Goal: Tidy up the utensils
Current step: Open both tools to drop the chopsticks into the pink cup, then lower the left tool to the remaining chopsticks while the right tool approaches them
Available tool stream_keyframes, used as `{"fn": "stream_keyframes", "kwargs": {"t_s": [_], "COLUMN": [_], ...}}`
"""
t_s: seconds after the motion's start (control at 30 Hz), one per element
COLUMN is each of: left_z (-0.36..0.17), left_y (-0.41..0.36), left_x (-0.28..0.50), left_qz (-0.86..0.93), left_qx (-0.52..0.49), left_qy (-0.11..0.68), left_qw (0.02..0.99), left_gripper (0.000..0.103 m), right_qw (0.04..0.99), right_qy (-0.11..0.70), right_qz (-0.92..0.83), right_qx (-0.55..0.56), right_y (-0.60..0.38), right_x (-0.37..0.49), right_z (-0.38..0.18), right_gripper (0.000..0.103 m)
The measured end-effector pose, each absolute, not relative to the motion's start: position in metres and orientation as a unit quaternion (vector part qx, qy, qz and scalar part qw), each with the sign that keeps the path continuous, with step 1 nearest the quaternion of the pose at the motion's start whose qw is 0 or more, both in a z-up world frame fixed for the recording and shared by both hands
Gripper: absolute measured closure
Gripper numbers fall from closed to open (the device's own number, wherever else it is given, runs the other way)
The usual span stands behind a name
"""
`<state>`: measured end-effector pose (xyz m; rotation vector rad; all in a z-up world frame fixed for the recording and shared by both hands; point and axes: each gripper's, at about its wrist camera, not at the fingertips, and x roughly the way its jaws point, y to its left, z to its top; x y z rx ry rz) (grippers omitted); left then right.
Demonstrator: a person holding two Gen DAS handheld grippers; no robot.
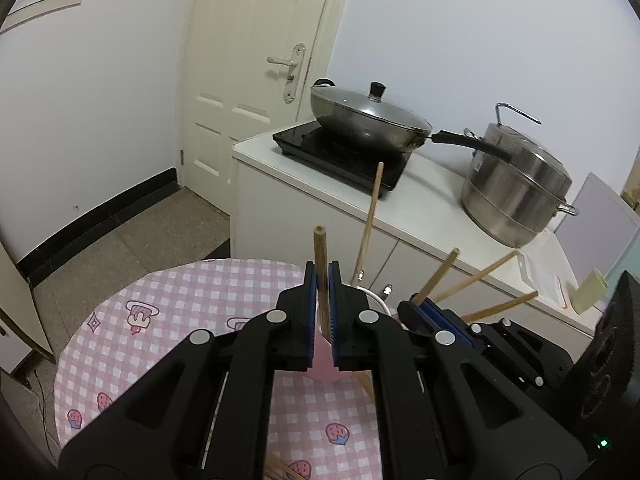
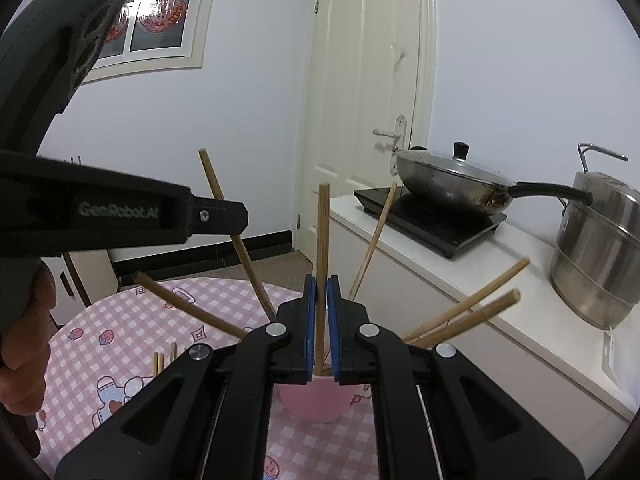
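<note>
We hold the left claw [image 1: 322,280] level above the pink cup [image 2: 314,400], pinching one upright chopstick [image 1: 321,256]. Our right claw [image 2: 321,292], beside it, grips another chopstick [image 2: 322,240] standing in that cup on the checked tabletop [image 2: 120,360].

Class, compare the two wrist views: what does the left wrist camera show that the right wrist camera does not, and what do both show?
Only the left wrist view shows a cream cup at the counter's far end. Only the right wrist view shows a window and loose chopsticks lying on the tablecloth. Both show the pink cup, the lidded wok, the steel pot, the door, and each gripper, left and right, shut on a chopstick.
</note>
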<state>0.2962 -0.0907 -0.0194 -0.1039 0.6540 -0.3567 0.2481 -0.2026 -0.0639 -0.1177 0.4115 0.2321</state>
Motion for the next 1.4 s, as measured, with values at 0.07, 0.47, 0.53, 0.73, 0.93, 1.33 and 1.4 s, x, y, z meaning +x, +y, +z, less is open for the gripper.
{"fn": "stream_keyframes", "kwargs": {"t_s": [0.07,0.47,0.53,0.73,0.93,1.33,1.4], "left_z": [-0.02,-0.013,-0.013,-0.01,-0.009,-0.037,-0.048], "left_y": [-0.09,-0.074,-0.07,-0.055,-0.04,0.013,0.022], "left_x": [0.292,0.264,0.257,0.233,0.202,0.167,0.167], "left_qz": [-0.174,-0.169,-0.165,-0.156,-0.128,-0.064,-0.054], "left_qx": [-0.047,-0.051,-0.054,-0.054,-0.044,-0.063,-0.069], "left_qy": [0.32,0.313,0.314,0.308,0.295,0.305,0.316], "left_qw": [0.93,0.933,0.933,0.937,0.946,0.948,0.945], "left_gripper": [0.096,0.096,0.096,0.096,0.096,0.096,0.096], "right_qw": [0.97,0.97,0.971,0.971,0.97,0.959,0.955], "right_qy": [0.207,0.205,0.204,0.202,0.198,0.223,0.232], "right_qz": [0.116,0.122,0.122,0.124,0.135,0.169,0.177], "right_qx": [-0.056,-0.037,-0.037,-0.036,-0.039,-0.053,-0.06], "right_y": [-0.203,-0.202,-0.201,-0.196,-0.185,-0.15,-0.142], "right_x": [0.247,0.225,0.219,0.202,0.18,0.153,0.153], "right_z": [-0.065,-0.056,-0.054,-0.048,-0.042,-0.055,-0.062], "right_gripper": [0.098,0.086,0.086,0.086,0.086,0.079,0.078]}}
